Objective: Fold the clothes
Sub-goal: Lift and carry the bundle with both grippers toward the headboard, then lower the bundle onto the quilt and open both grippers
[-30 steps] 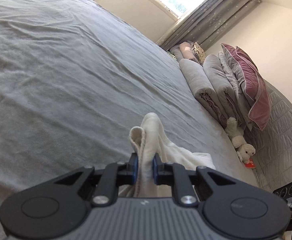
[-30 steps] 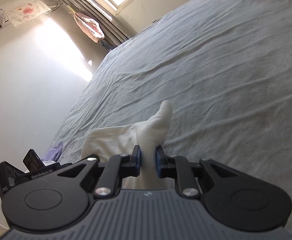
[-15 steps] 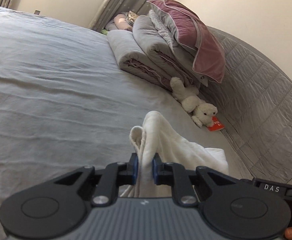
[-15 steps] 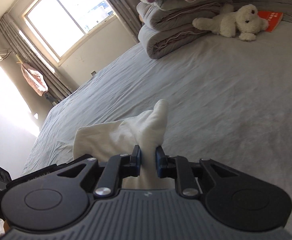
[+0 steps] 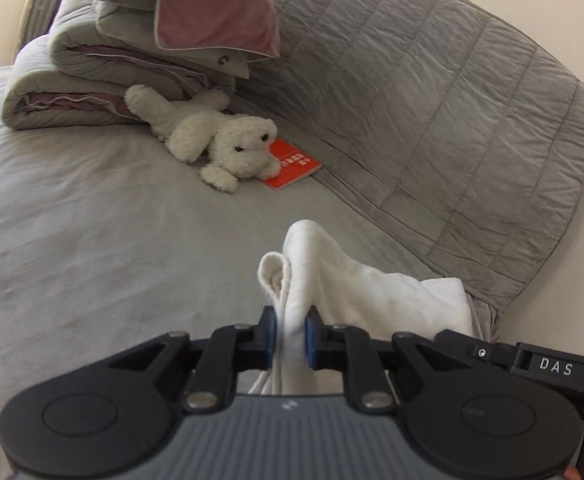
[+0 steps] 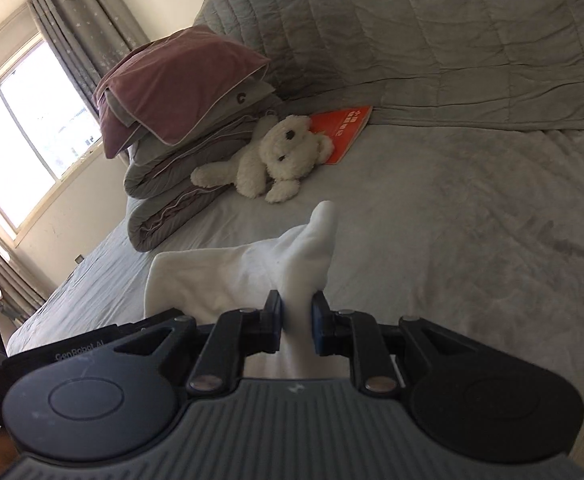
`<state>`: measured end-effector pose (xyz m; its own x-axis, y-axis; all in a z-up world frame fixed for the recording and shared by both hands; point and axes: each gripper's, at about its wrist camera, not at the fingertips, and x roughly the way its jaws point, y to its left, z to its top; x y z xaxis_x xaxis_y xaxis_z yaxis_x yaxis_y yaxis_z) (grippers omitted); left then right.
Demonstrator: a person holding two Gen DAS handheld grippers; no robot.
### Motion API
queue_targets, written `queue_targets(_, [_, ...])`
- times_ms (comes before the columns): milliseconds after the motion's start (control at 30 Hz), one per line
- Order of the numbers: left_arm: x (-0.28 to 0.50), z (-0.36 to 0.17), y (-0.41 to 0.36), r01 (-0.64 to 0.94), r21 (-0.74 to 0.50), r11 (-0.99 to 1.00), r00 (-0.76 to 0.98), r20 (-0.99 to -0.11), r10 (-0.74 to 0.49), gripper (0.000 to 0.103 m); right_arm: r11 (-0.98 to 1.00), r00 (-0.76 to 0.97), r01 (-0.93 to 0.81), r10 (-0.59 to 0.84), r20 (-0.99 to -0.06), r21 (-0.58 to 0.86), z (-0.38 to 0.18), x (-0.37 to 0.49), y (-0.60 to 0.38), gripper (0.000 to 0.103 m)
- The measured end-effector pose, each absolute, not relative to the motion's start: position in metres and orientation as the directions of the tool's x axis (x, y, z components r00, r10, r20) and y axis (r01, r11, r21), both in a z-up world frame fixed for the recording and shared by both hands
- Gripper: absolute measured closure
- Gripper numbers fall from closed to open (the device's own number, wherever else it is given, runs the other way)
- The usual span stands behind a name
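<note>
left gripper (image 5: pixel 290 334) and right gripper (image 6: pixel 296 318) each clamp a bunched edge of the white garment (image 5: pixel 356 284), held above the grey bed (image 5: pixel 91 240) near its quilted headboard (image 5: pixel 432 100).

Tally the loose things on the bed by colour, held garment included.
White: 2, the white cloth garment and the fluffy white plush toy dog
Orange-red: 1, the thin orange-red booklet
Mauve: 1, the mauve velvet pillow
Grey: 1, the folded grey quilt stack
Total: 5

Daylight from the overexposed window (image 6: pixel 23 120) softly lights the bed (image 6: pixel 472 240); fisheye bends and darkens corners, slight blur.
</note>
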<state>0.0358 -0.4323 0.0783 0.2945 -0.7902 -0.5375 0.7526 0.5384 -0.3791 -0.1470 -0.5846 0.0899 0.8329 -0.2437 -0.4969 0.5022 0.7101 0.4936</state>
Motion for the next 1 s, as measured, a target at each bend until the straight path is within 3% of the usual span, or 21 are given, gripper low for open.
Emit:
queue_targets(367, [0.037, 0.052, -0.595, 0.891, -0.211, 0.401, 0.212, -0.588, -0.781, 0.088, 0.643, 0.721, 0.684, -0.523, -0.456, 0.344, 0.042, -0.154, -0.663, 0.084])
queue_targets(700, [0.042, 0.027, -0.695, 0.956, -0.099, 0.275, 0.165, -0.593, -0.788, 0.087, 0.610, 0.635, 0.763, -0.644, -0.427, 0.213, 0.017, -0.146, -0.707, 0.084])
queue_targets(767, [0.043, 0.015, -0.707, 0.959, -0.067, 0.276, 0.181, -0.605, -0.776, 0.085, 0.600, 0.616, 0.775, -0.644, -0.454, 0.200, 0.006, -0.144, -0.718, 0.084])
queue_targets(833, [0.041, 0.001, -0.718, 0.956, 0.010, 0.293, 0.237, -0.616, -0.751, 0.074, 0.577, 0.580, 0.799, -0.661, -0.477, 0.171, -0.003, -0.145, -0.725, 0.082])
queue_targets(933, [0.042, -0.001, -0.713, 0.947, 0.085, 0.311, 0.301, -0.576, -0.760, 0.061, 0.541, 0.546, 0.826, -0.694, -0.470, 0.160, -0.010, -0.156, -0.727, 0.066])
queue_targets(1000, [0.044, 0.004, -0.705, 0.932, 0.118, 0.343, 0.351, -0.536, -0.768, 0.061, 0.520, 0.531, 0.838, -0.714, -0.456, 0.162, -0.012, -0.165, -0.727, 0.064])
